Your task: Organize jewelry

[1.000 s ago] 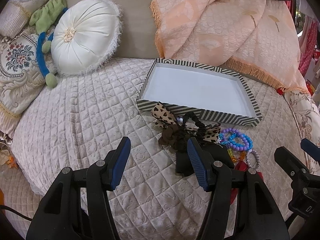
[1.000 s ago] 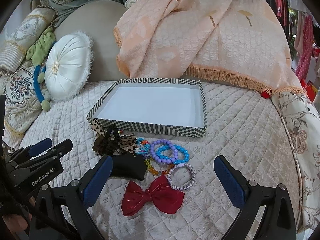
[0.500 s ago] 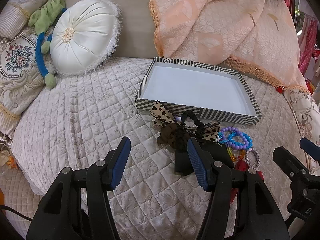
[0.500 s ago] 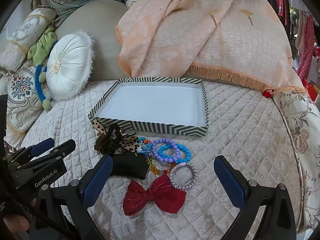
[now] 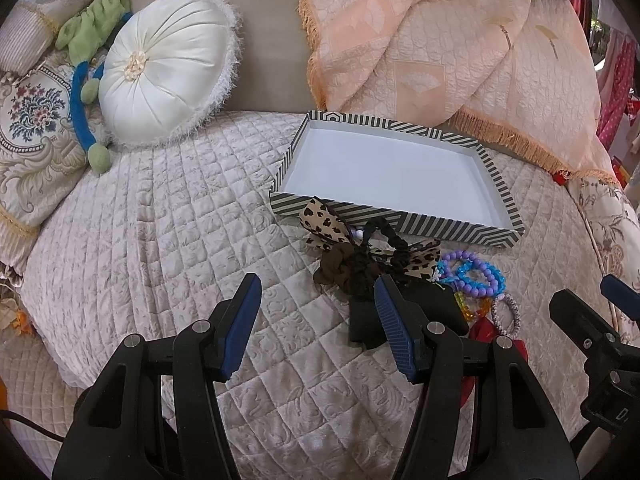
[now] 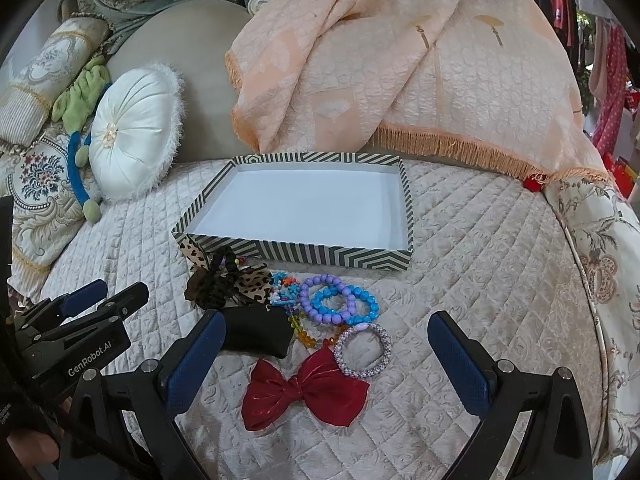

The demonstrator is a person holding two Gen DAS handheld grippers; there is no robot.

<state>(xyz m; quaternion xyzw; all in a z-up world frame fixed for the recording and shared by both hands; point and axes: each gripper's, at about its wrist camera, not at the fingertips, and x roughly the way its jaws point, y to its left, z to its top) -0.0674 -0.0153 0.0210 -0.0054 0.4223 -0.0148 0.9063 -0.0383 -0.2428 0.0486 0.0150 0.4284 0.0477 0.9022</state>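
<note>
Ok, left gripper (image 5: 316, 316) jaws wide, empty, over quilt. Leopard scrunchie (image 6: 224, 280) touching striped tray (image 6: 296, 254) front wall: soft, light, pinch bunched fabric. Beaded bracelets (image 6: 336, 300) slippery, grab rim. Red bow (image 6: 306, 394) floppy. Right gripper (image 6: 324, 350) jaws wide, empty.

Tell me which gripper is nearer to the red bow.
Right. The right gripper hangs open directly over the red bow, which lies between its fingers. The left gripper is open off to the bow's left, over bare quilt beside the black pouch.

Two near, forward-facing wrist views, sharing the striped tray (image 5: 400, 224) (image 6: 296, 254).
</note>
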